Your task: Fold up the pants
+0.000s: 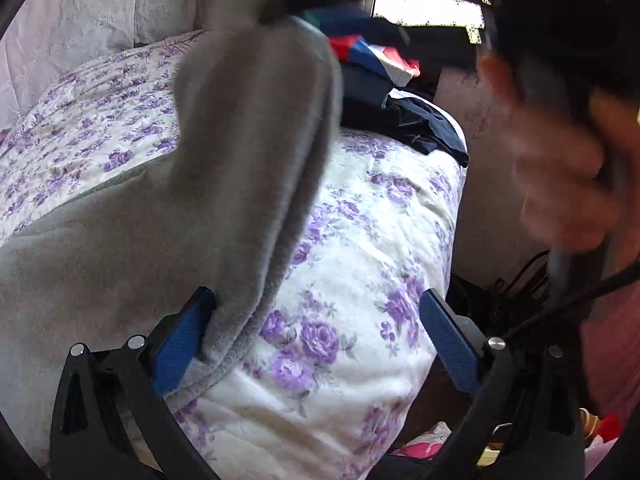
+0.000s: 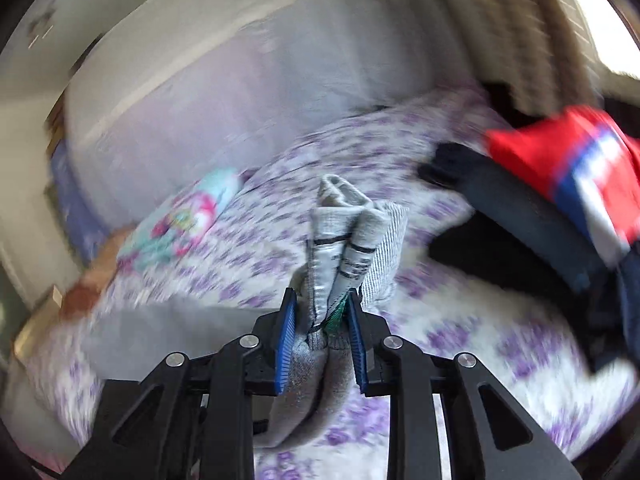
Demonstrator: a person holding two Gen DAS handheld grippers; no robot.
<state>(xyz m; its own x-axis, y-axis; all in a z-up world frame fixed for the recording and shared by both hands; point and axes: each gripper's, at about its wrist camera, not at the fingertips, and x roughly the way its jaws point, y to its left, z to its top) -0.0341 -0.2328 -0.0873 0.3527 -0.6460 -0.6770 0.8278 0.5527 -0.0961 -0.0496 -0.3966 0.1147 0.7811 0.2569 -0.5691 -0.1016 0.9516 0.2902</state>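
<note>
Pants [image 2: 344,236] cuff pinched by right gripper [image 2: 322,312]; left gripper [image 1: 316,332] gapes

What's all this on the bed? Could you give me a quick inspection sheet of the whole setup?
Surface: bed with a purple-flowered quilt.
Job's things: grey pants, partly flat on the quilt, one part lifted.
Clutter: heap of dark and red-white-blue clothes; patterned pillow.
Grippers: right gripper shut on a bunched end of the pants; left gripper jaws wide apart, one pad against the pants' edge.
Cables: dark cords beside the bed.
Surroundings: curtain, bright window, a person's blurred hand.
</note>
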